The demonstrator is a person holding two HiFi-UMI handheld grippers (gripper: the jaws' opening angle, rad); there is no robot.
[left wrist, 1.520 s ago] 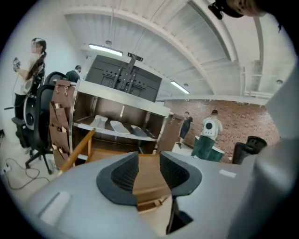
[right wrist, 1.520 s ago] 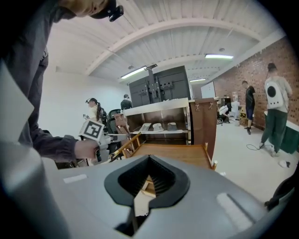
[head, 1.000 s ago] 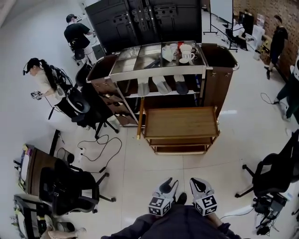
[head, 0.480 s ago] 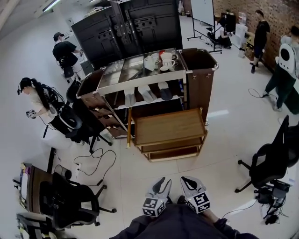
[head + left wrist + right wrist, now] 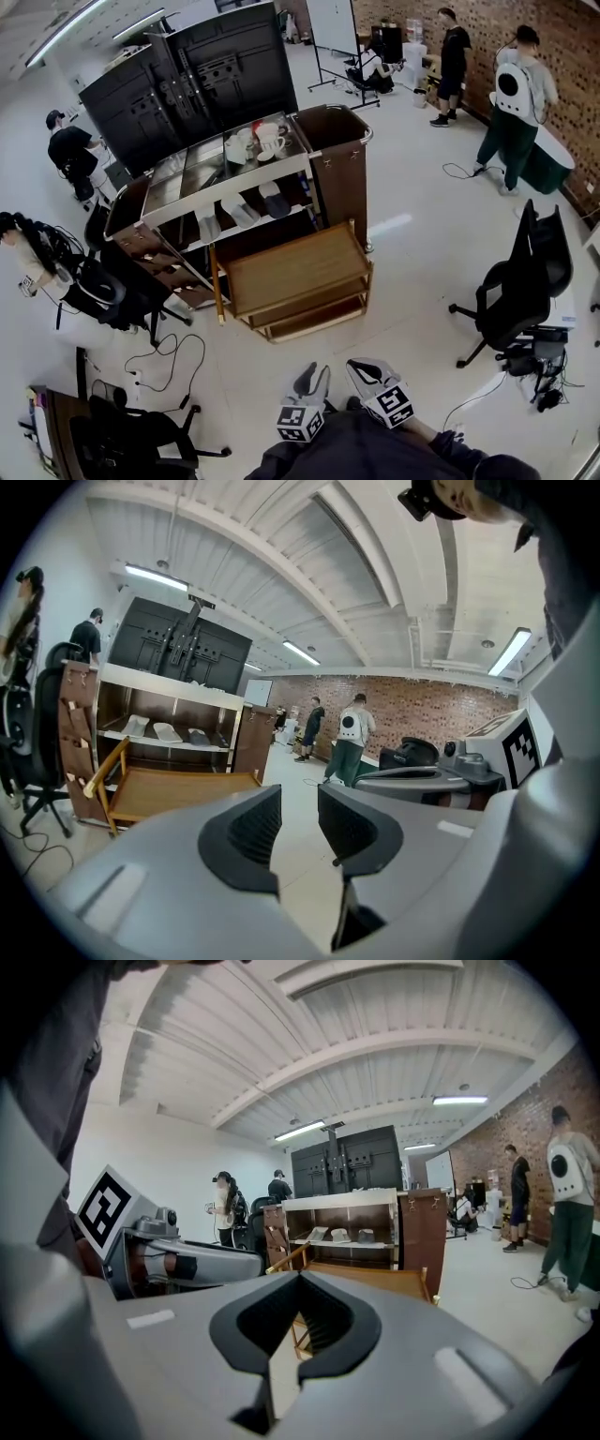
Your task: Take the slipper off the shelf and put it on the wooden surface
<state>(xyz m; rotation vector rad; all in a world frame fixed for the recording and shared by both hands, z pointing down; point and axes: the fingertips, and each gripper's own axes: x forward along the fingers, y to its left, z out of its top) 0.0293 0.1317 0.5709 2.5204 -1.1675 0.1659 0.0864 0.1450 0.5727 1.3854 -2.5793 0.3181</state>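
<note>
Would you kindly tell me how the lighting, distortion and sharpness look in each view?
Head view: strong fisheye bending, even light, one glare streak on the floor. Left gripper view: dark round border, ceiling lamp blown out. Right gripper view: same border; shelf small yet sharp.

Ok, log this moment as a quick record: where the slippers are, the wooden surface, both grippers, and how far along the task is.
slippers: three slippers in a row on the shelf, two pale, one dark
wooden surface: wooden surface just in front of the shelf, nothing on it
left gripper: left gripper, jaws apart, nothing between them
right gripper: right gripper, jaw tips together, nothing held
position: both grippers low by the person's body, well short of the cart
task: not begun, no slipper touched
</note>
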